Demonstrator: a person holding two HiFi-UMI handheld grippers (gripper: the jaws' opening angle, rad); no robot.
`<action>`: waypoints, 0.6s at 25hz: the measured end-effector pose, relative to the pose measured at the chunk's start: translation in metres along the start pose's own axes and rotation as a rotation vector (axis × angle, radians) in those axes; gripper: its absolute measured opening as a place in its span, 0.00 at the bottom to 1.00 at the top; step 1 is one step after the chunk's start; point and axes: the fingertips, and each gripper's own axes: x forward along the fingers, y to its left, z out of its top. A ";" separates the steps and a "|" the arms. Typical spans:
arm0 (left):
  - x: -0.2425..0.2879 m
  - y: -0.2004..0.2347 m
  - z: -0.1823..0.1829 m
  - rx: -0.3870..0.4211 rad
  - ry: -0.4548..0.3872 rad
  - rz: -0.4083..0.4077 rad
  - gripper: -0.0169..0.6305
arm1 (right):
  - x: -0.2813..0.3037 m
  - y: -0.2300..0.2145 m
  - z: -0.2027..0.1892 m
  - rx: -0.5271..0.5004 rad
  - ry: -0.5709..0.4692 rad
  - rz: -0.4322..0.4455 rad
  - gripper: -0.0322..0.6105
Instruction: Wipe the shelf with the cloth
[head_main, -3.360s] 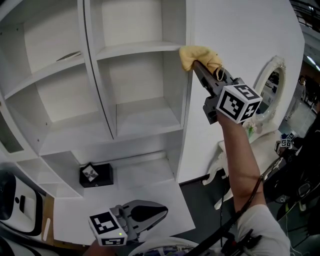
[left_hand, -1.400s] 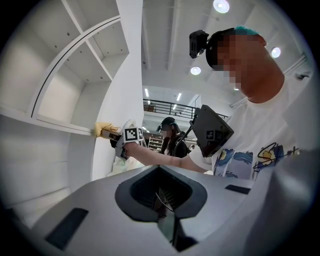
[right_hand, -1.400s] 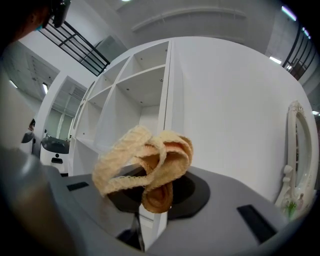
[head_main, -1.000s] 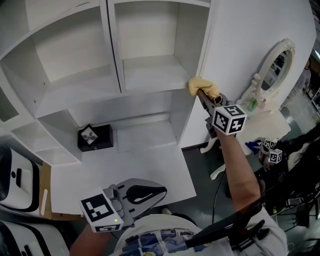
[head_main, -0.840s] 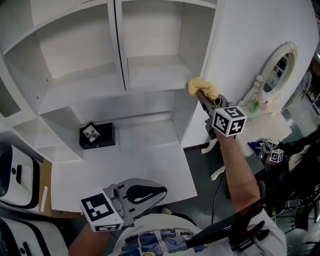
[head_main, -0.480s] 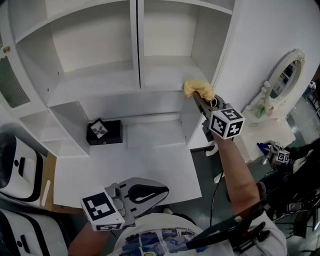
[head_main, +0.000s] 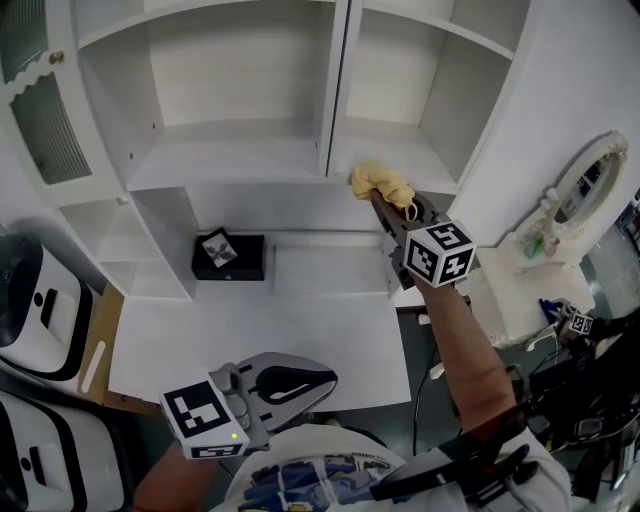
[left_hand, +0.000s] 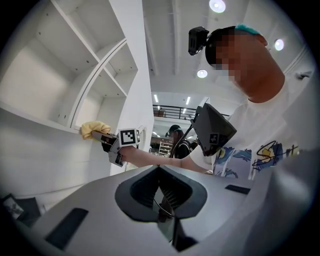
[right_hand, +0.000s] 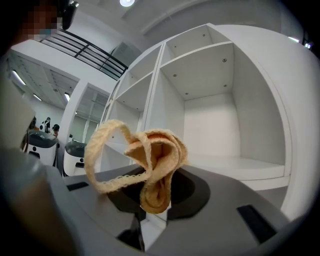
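Head view: small black box (head_main: 228, 257) at back of white worktop (head_main: 200, 340), below left shelf bay. Left tool (head_main: 328, 378) low near body, jaws pressed together, nothing between. Cloth (head_main: 380, 183) pale yellow, bunched into soft lump, at front edge of shelf (head_main: 400, 155), just right of upright divider. Right tool (head_main: 388, 203) clamped on cloth. Right gripper view: cloth folded over itself, stitched hem strip curling out in loose loop to left. Oval white-framed mirror (head_main: 590, 185) far right.
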 end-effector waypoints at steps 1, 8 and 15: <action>-0.003 0.001 0.000 0.000 -0.004 0.006 0.05 | 0.004 0.006 0.001 -0.007 0.000 0.008 0.20; -0.021 0.003 -0.003 -0.003 -0.016 0.027 0.05 | 0.024 0.035 0.002 -0.030 -0.002 0.034 0.20; -0.032 0.004 -0.004 0.003 -0.018 0.028 0.05 | 0.024 0.045 0.004 -0.110 0.000 -0.034 0.20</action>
